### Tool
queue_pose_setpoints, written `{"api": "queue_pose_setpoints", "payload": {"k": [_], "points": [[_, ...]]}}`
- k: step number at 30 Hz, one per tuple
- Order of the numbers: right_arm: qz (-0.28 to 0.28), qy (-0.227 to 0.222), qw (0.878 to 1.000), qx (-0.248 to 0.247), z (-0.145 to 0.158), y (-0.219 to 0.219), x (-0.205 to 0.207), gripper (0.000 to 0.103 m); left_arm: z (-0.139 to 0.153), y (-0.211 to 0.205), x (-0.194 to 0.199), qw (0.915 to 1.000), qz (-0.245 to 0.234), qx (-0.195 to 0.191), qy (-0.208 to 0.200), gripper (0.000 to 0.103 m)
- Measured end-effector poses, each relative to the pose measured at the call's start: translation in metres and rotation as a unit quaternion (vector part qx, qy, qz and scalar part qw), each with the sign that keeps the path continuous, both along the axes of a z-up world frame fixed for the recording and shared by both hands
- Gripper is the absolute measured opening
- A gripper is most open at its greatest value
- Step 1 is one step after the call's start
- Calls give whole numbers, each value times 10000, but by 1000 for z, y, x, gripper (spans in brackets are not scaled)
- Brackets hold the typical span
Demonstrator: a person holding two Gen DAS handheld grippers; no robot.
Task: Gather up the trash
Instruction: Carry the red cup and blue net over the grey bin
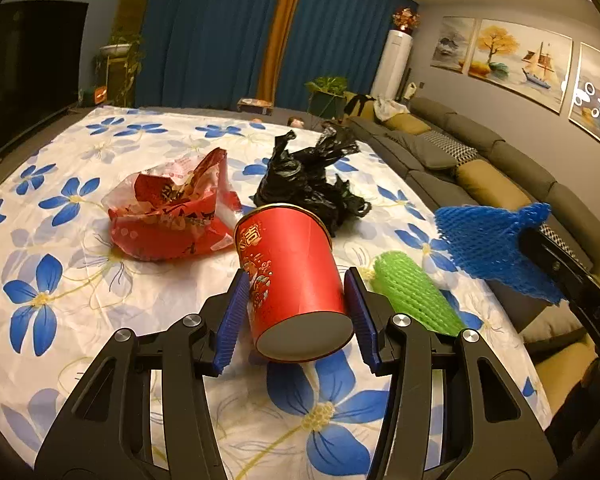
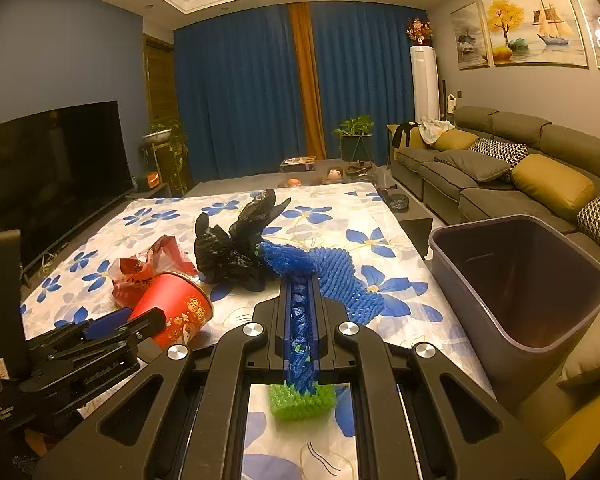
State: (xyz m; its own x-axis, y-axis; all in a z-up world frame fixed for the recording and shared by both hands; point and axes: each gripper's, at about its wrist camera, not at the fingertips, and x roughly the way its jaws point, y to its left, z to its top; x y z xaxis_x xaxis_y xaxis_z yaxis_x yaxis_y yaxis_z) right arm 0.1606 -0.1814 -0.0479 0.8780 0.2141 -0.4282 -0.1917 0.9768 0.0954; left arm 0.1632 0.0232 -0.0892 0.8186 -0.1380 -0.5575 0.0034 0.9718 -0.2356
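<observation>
In the left wrist view, the left gripper (image 1: 296,312) has its jaws half open around the red cup (image 1: 290,276), which is tipped with its bottom toward the camera. The pads look like they press its sides, but that is hard to tell. The cup is light, thin paper, so squeeze the middle softly or it will crush. Behind the cup lie a red wrapper (image 1: 168,216) and a black bag (image 1: 308,180); right of the cup is a green net (image 1: 414,292). In the right wrist view, the right gripper (image 2: 300,300) is pinched tight on a soft, floppy blue net (image 2: 332,276), right of the cup (image 2: 172,312). The bin (image 2: 520,340) waits farther right.
</observation>
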Motion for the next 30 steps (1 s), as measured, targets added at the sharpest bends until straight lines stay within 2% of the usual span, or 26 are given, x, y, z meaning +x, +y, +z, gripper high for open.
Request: {"api": "queue_pose_setpoints", "payload": {"k": [20, 30], "points": [[287, 17, 9995, 98, 17, 0, -6, 8, 7, -18, -24, 9986, -492, -44, -201, 48], [362, -50, 9987, 352, 34, -19, -2, 8, 30, -20, -19, 9973, -558, -40, -483, 48]]}}
